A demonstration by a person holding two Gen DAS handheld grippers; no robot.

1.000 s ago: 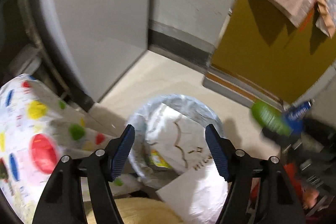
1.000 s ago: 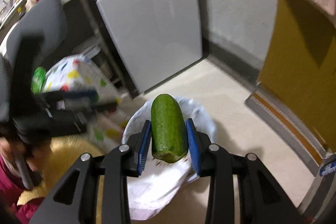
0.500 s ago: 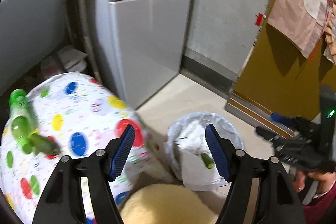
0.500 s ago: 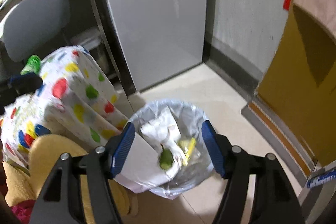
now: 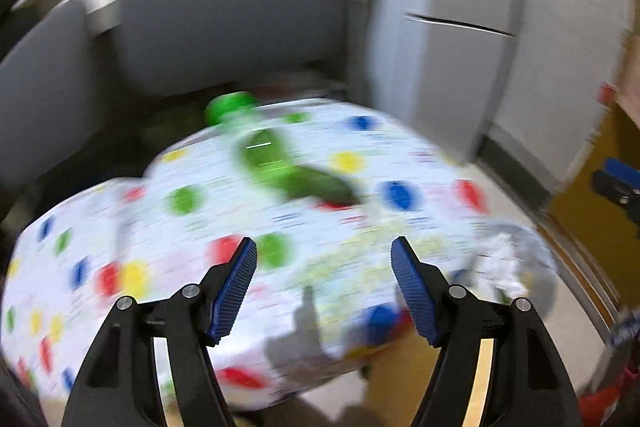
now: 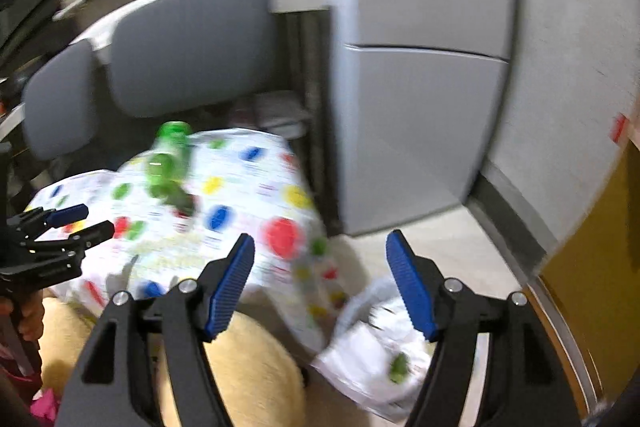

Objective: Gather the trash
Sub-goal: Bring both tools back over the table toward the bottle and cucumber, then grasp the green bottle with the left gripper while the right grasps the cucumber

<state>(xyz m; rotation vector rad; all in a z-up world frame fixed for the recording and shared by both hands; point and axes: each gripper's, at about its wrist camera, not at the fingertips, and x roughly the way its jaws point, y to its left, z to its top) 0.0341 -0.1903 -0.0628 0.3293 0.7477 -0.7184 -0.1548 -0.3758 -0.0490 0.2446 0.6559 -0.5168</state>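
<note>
Hovering over the spotted tablecloth [image 5: 360, 211], the left gripper [image 5: 324, 283] had its jaws spread wide with nothing between them, and a green bottle [image 5: 240, 131] lay blurred on the cloth ahead beside a dark green piece. The right gripper [image 6: 320, 279] had just been opening, its jaws empty and apart. Below it, the white-lined trash bin [image 6: 376, 359] stood on the floor [image 6: 448, 247] beside the table, a green scrap [image 6: 398, 367] inside.

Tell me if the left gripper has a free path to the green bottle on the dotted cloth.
Probably yes. The left gripper is open and empty, and the green bottle lies exposed on the dotted cloth ahead of it; nothing visible stands between them, though the view is blurred.
</note>
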